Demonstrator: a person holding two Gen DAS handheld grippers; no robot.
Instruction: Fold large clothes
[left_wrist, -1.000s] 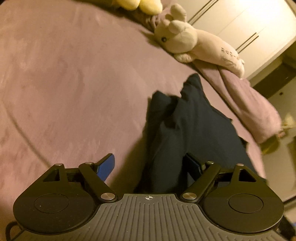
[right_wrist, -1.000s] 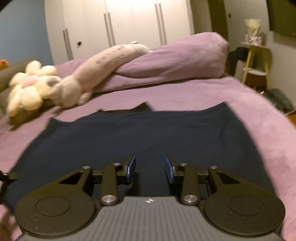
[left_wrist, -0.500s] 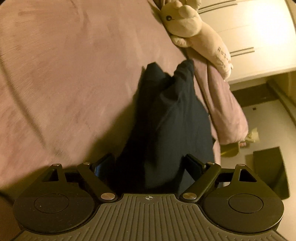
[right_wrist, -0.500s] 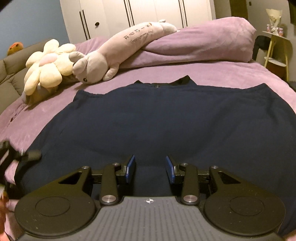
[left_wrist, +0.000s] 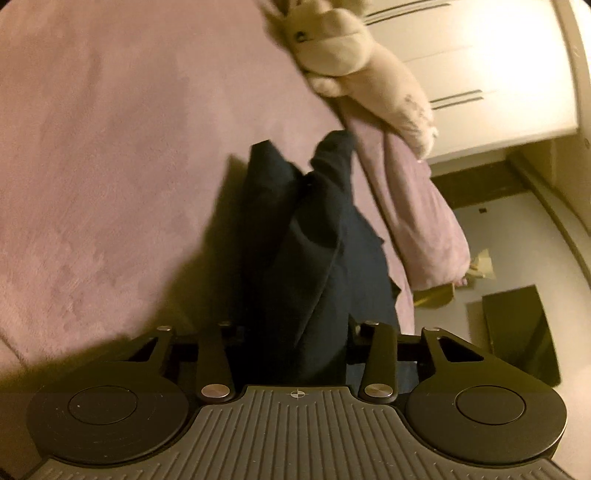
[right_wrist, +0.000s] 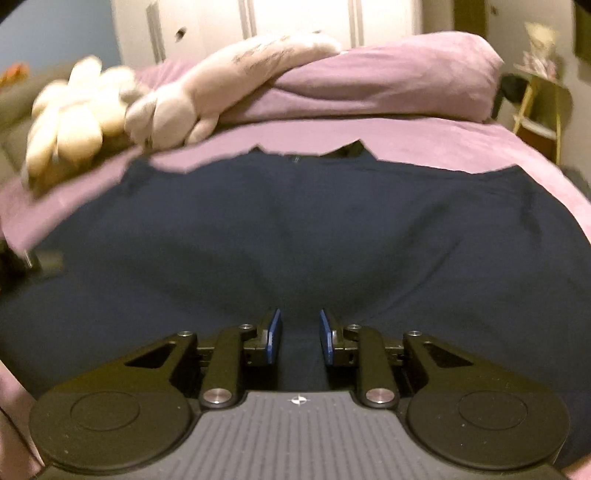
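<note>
Purple bed (right_wrist: 424, 140) w/ rolled duvet (right_wrist: 388, 85), long plush (right_wrist: 236, 74) lying over it, cream flower plush (right_wrist: 70, 122) beside, white wardrobe (right_wrist: 295, 18) behind, prob. yellow side table (right_wrist: 543, 99) at right.

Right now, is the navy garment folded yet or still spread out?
Mostly spread: the navy garment lies flat across the purple bed; its edge bunches between the closing left gripper.

One dark navy cloth garment (right_wrist: 295, 229) lies on one purple plush bedspread (left_wrist: 110, 147). There are two soft toys: one long beige plush animal (right_wrist: 221, 81) and one cream flower-shaped plush (right_wrist: 70, 122). One rolled purple duvet (right_wrist: 388, 81), one white wardrobe (left_wrist: 480, 66) and two black two-finger grippers (left_wrist: 295, 332) (right_wrist: 297, 339) show.
</note>
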